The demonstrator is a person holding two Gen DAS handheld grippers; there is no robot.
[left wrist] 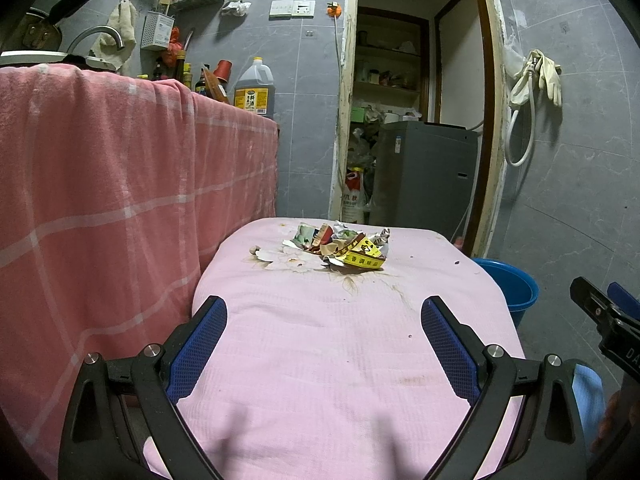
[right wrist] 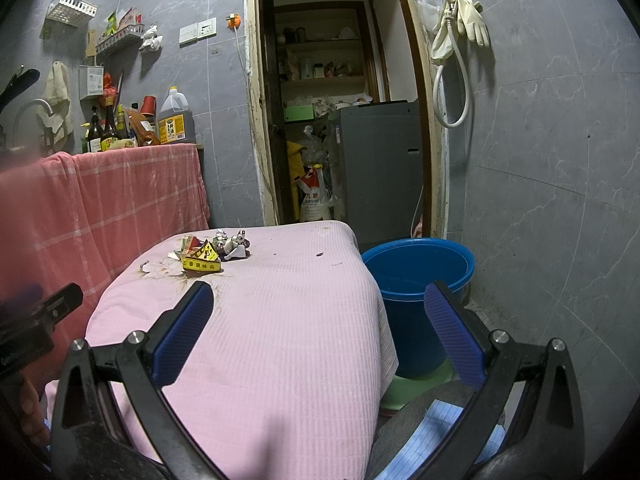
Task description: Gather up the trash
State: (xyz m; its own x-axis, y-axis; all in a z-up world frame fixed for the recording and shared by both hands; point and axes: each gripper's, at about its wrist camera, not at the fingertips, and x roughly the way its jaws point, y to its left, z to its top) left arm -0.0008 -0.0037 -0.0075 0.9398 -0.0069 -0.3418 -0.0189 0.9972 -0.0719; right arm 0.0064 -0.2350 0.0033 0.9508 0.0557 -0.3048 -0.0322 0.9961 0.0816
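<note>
**Operator:** While I hold both tools back, the trash pile (left wrist: 340, 246) lies on the far end of the pink-covered table (left wrist: 320, 360): crumpled wrappers, torn paper and one yellow packet (right wrist: 202, 262) on the near edge of the pile.

**Checker:** Gripper states?

**Operator:** My left gripper (left wrist: 324, 320) is spread wide, nothing between its blue pads (left wrist: 198, 344), over the near part of the table, well short of the pile. My right gripper (right wrist: 320, 312) is likewise spread and empty, over the table's right edge.

**Checker:** Surroundings, relative to the table?

**Operator:** Blue bucket (right wrist: 416, 276) on the floor just beside the table's right side. Red checked cloth (left wrist: 120, 200) hanging along its left side. Beyond the far end, an open doorway (right wrist: 340, 100) with a grey appliance (right wrist: 376, 168) inside.
</note>
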